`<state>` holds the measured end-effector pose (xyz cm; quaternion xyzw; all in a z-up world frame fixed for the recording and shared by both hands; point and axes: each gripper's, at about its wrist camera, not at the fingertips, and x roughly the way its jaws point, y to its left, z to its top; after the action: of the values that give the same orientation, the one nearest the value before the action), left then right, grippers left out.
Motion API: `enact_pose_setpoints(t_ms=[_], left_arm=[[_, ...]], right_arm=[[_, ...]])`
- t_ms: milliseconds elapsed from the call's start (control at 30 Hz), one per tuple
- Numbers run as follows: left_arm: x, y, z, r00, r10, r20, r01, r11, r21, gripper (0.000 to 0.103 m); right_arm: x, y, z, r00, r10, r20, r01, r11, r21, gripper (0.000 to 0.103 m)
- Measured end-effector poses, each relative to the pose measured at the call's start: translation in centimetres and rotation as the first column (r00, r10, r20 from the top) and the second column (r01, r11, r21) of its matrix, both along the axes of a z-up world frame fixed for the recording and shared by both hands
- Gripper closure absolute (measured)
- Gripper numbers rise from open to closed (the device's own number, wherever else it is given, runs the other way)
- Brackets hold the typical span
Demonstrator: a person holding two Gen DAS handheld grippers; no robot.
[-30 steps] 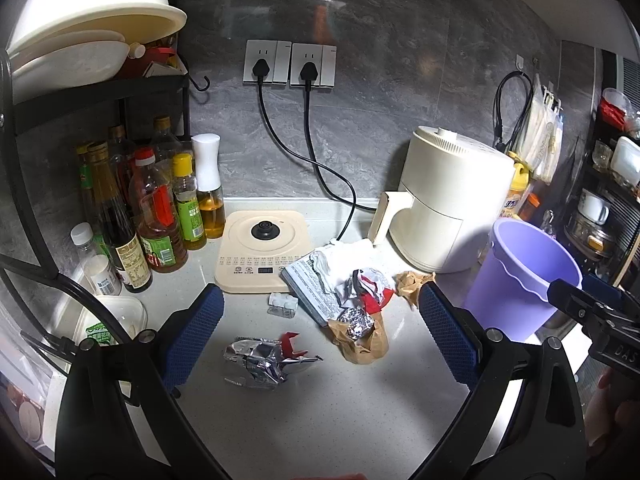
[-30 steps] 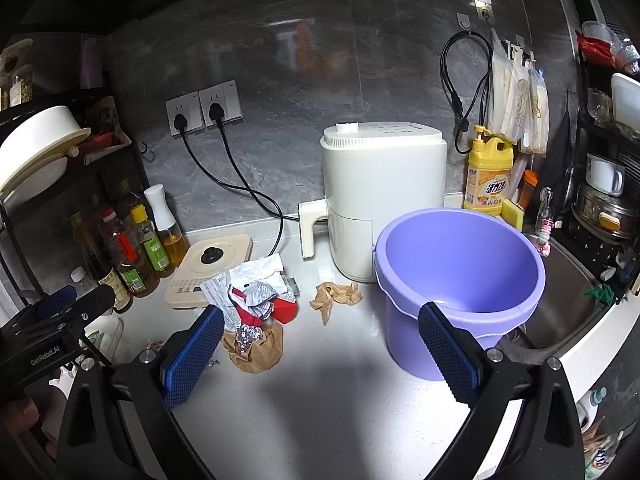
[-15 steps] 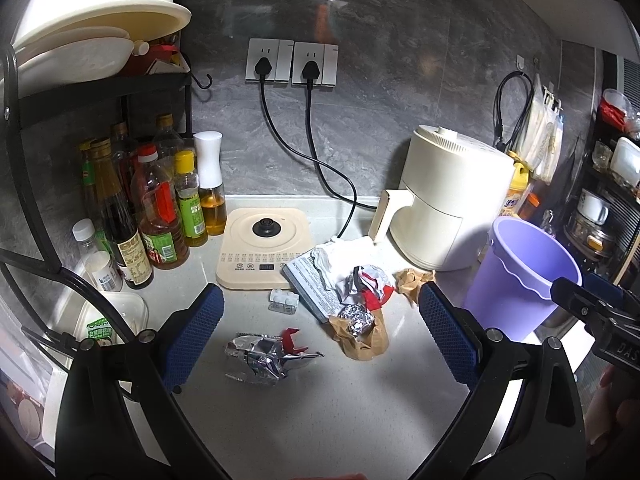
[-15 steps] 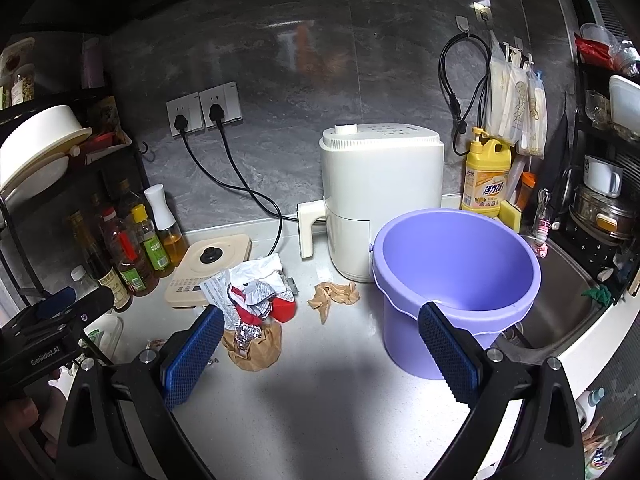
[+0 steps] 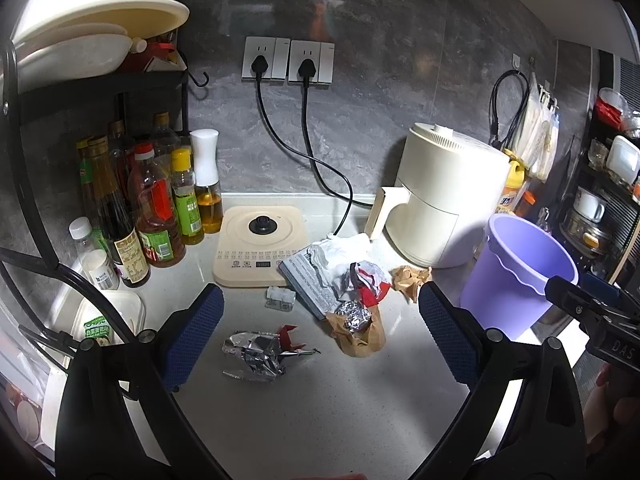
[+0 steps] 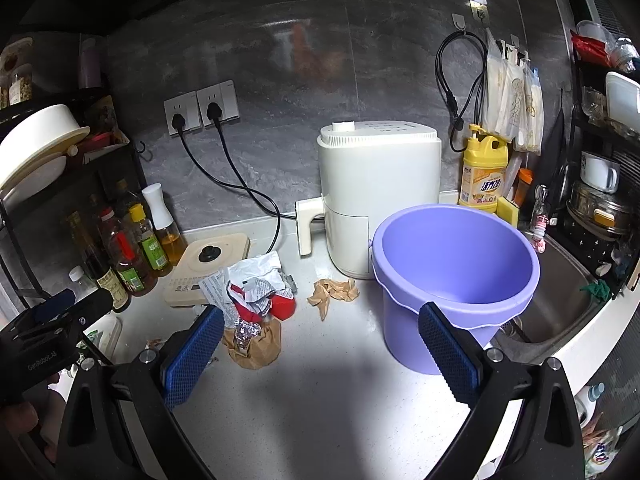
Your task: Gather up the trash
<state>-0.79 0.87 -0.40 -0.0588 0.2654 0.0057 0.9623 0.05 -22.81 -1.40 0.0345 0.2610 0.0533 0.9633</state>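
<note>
Left gripper (image 5: 320, 332), right gripper (image 6: 320, 352) — both spread, empty. Foil wrapper (image 5: 256, 354): light, likely to skid off the pads. Purple bucket (image 6: 456, 280) — tip hazard if nudged.

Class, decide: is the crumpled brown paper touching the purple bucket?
Apart. The right wrist view shows bare countertop between the crumpled brown paper and the purple bucket.
</note>
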Motion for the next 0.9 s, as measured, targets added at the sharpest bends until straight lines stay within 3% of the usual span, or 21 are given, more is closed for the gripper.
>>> enact_pose_setpoints(t_ms=[533,900], left_arm=[[1.6,2.4,-3.3,0.998,0.014,-0.054,-0.015,1.0,-0.026,0.008],[2.7,4.5,-8.0,0.991,0.005,-0.137,-0.013,0.998,-0.057,0.027]], right_arm=[[2.7,1.7,-2.8,0.997,0.019,-0.075,-0.021,0.999,-0.028,0.008],[3.7,4.6,-5.1,0.99,0.078,-0.121,-0.084,0.996,-0.042,0.009]])
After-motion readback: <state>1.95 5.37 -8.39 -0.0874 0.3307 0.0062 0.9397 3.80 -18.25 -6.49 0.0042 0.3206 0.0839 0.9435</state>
